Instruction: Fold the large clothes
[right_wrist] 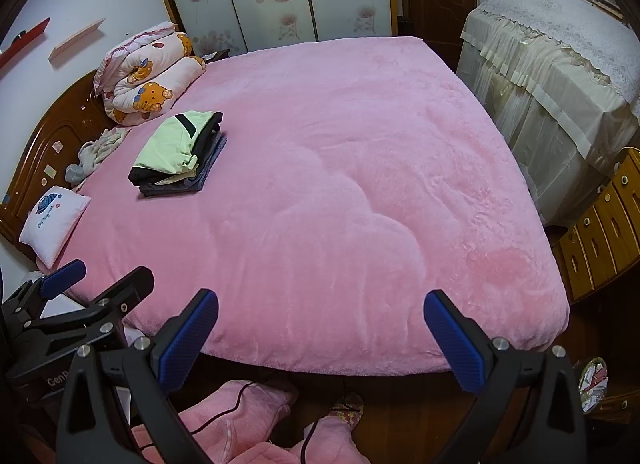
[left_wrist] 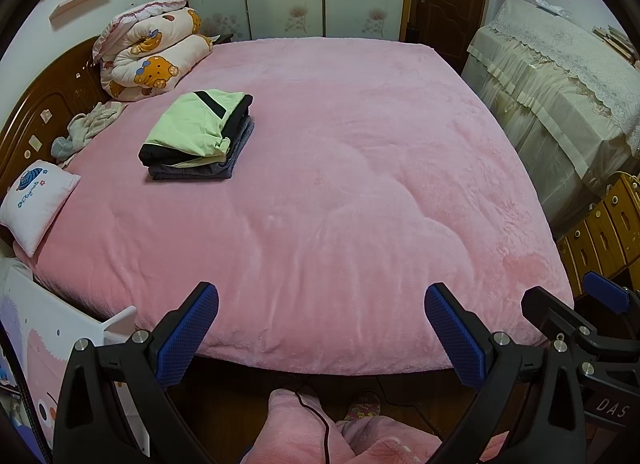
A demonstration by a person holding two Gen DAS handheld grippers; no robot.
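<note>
A stack of folded clothes (left_wrist: 198,136) (right_wrist: 178,154), light green on top of black and grey pieces, lies on the pink bed (left_wrist: 340,204) (right_wrist: 340,192) toward its far left. My left gripper (left_wrist: 322,328) hangs open over the bed's near edge, nothing between its blue pads (left_wrist: 188,336). My right gripper (right_wrist: 322,336) is open too, just beside it, and also holds nothing. Each gripper shows at the edge of the other's view: the right gripper (left_wrist: 576,300) at the right, the left gripper (right_wrist: 100,280) at the left. Both are far from the stack.
A rolled bear-print quilt (left_wrist: 152,52), a crumpled pale cloth (left_wrist: 86,128) and a small white pillow (left_wrist: 34,204) lie by the wooden headboard (left_wrist: 52,100). A lace-covered cabinet (right_wrist: 552,76) and wooden drawers (right_wrist: 600,224) stand at the right. A person's pink-clad legs (left_wrist: 320,432) and slippers are below.
</note>
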